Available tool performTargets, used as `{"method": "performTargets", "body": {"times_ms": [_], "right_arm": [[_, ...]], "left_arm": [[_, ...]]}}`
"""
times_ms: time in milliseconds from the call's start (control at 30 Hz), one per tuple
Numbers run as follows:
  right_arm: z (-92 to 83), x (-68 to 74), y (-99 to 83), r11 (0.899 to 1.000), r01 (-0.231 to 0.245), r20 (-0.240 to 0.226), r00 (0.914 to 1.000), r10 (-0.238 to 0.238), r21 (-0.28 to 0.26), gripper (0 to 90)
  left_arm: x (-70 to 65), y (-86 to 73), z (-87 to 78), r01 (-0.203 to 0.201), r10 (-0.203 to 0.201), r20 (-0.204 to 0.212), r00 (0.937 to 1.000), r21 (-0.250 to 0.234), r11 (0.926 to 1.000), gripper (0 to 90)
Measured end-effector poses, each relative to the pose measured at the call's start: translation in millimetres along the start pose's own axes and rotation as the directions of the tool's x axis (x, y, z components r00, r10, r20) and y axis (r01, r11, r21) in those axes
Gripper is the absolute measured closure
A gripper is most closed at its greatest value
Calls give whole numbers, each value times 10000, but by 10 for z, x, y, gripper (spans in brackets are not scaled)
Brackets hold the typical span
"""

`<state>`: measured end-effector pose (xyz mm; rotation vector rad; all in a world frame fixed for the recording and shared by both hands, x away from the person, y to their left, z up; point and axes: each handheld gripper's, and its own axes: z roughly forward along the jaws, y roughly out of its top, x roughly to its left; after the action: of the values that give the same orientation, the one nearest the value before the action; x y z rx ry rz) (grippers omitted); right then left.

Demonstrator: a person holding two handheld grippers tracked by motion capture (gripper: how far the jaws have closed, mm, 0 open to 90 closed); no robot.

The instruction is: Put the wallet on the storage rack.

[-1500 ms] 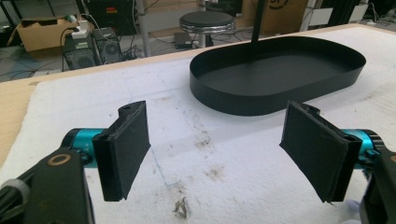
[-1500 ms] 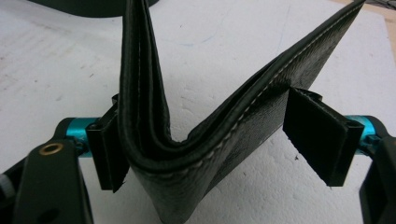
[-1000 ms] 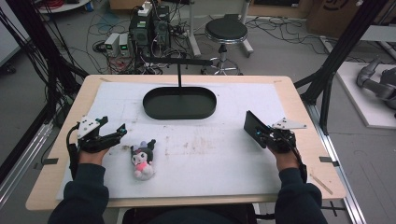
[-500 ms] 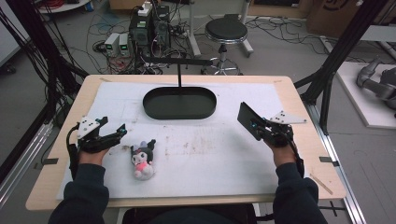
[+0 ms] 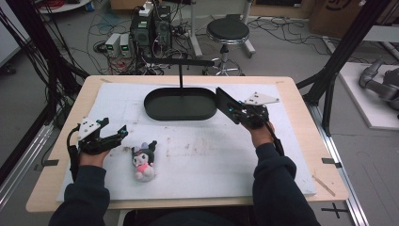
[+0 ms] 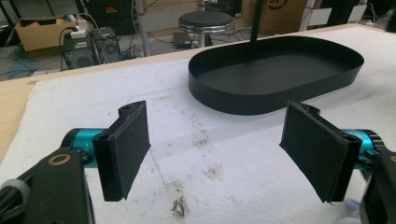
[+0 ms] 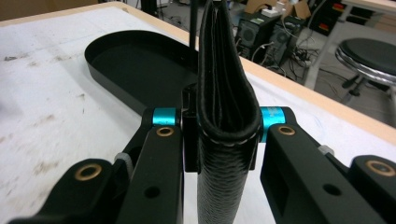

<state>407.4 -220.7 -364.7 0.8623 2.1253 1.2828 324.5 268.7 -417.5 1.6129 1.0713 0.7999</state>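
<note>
Black folded leather wallet [image 7: 224, 107] clamped upright in right gripper [image 5: 234, 111] – raised, apparently just beside the black oval metal tray [image 5: 181, 104]. Left gripper [image 5: 116, 134] – jaws wide, empty, resting near plush toy [image 5: 143, 160].

- wallet [image 7: 223, 93]: black, textured grain, pale stitching along the edge
- tray [image 5: 180, 104]: matte black
- plush toy [image 5: 143, 160]: black hood, white face, pink body
- table cover [image 5: 197, 150]: white, brown-stained
- gripper joints: turquoise

No readable writing

A cardboard box [image 5: 336, 12] on the floor at the back carries dark printed marks, cut off by the frame and too partial to read; nothing else bears legible text, labels or numbers.
</note>
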Motion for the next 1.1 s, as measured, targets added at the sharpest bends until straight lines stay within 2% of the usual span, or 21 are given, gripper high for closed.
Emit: {"method": "performTargets", "body": {"times_ms": [33,67,300,367,400,600,633,800,1000,1100], "right_arm": [[0,0,0,10000,0,0,10000,0,0,775],[124,26,44,9999,67,-81,9999,-66,88,775],[500,123,206,9997,246,-357,9991,-245,14,775],[535,133,225,9996,297,-362,9989,-298,-22,775],[638,159,279,9991,412,-418,9983,-414,-49,775],[903,190,310,9991,379,-409,9985,-371,190,775],[903,190,310,9991,379,-409,9985,-371,190,775],[1126,179,317,9986,392,41,9992,-394,348,775],[1295,144,227,9983,58,489,9988,-86,580,775],[1365,159,183,9973,150,794,9966,-208,721,775]], "left_arm": [[0,0,0,0,0,0,10000,0,10000,232],[-1,-1,-1,15,-15,9,10000,2,10000,232],[-2,-4,-2,28,-28,63,10000,-20,10000,232],[4,-7,-4,29,-29,64,10000,-29,10000,232],[7,-7,-5,21,-21,59,10000,-29,10000,232],[-1,-13,-7,62,-62,114,9999,-28,10000,232],[-1,-13,-7,62,-62,114,9999,-28,10000,232],[-7,-13,-7,49,-48,148,9999,-33,10000,233],[-1,-18,-9,76,-76,145,9999,-29,10000,233],[-3,-19,-11,85,-85,148,9999,-23,10000,233]]}}
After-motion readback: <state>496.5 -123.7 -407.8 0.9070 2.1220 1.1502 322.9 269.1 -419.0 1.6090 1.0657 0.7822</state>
